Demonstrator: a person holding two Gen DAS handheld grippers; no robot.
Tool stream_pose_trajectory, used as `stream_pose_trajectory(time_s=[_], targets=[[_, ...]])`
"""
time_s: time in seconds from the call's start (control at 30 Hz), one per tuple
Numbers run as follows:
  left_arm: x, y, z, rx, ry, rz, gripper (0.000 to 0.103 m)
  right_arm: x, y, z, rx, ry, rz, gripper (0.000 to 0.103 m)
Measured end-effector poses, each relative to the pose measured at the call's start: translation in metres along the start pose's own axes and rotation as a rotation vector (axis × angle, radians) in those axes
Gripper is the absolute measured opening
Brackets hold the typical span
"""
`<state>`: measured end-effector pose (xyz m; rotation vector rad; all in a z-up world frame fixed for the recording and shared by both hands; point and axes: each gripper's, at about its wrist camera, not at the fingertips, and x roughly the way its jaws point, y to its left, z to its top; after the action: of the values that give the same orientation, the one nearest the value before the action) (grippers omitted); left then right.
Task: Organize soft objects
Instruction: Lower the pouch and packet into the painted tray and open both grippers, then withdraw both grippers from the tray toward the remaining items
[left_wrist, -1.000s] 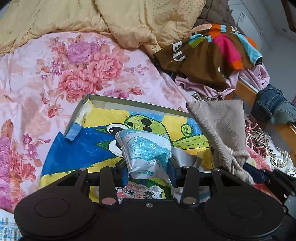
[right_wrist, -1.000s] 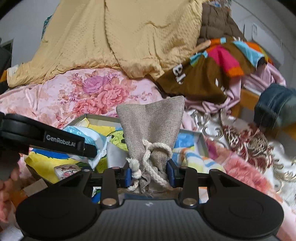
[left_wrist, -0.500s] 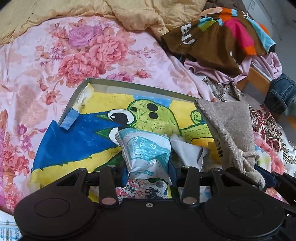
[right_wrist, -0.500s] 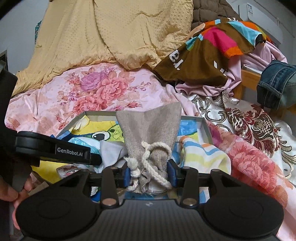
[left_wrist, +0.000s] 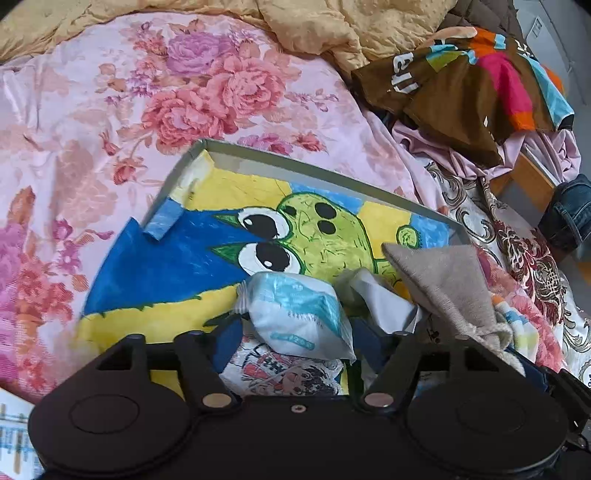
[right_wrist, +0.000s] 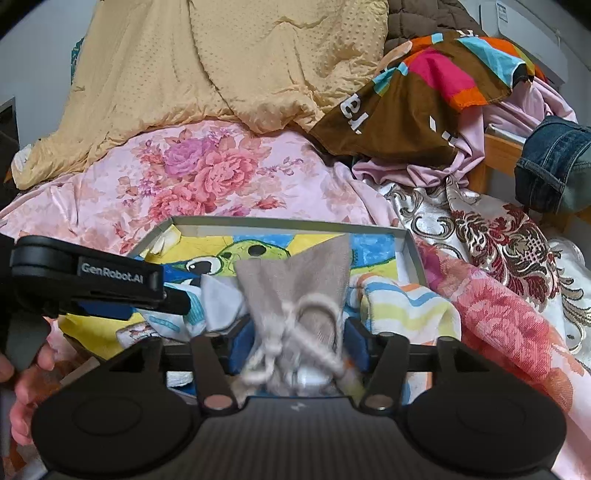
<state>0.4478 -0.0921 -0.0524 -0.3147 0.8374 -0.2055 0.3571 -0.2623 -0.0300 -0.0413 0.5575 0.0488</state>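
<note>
Now left gripper (left_wrist: 291, 341) opening off tissue pack (left_wrist: 295, 314), right gripper (right_wrist: 297, 341) loosening pouch (right_wrist: 295, 291)

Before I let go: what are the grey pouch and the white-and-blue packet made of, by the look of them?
The grey pouch looks like coarse woven cloth, linen or burlap, matte, with visible weave and a twisted cotton-like cord. The white-and-blue packet looks like thin printed plastic film, slightly glossy and sharply creased; its contents are hidden.

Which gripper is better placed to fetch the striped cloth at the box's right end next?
Probably right: the right gripper, just opening around the grey pouch, sits beside the striped cloth; the left gripper is farther left.
</note>
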Motion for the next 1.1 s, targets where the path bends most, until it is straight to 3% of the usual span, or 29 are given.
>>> stream_pose_trajectory(time_s=[0.07, 0.2, 0.57, 0.7, 0.83, 1.1], targets=[[-0.007, 0.001, 0.001, 0.005, -0.016, 0.009, 0.077, -0.005, 0.0, 0.002, -0.001, -0.012, 0.003, 0.068], [-0.025, 0.001, 0.001, 0.022, -0.053, 0.036, 0.095, -0.018, -0.003, 0.008, -0.002, -0.029, 0.007, 0.079], [-0.089, -0.006, -0.006, 0.083, -0.129, 0.051, 0.102, -0.076, -0.019, 0.018, 0.068, -0.106, 0.017, 0.103], [-0.118, -0.015, -0.019, 0.155, -0.182, 0.048, 0.102, -0.099, -0.021, 0.016, 0.093, -0.116, 0.028, 0.103], [-0.146, -0.017, -0.036, 0.175, -0.21, 0.03, 0.102, -0.127, -0.02, 0.009, 0.096, -0.144, -0.017, 0.103], [-0.181, -0.004, -0.075, 0.173, -0.169, 0.019, 0.102, -0.178, -0.012, -0.004, 0.073, -0.225, -0.062, 0.103]])
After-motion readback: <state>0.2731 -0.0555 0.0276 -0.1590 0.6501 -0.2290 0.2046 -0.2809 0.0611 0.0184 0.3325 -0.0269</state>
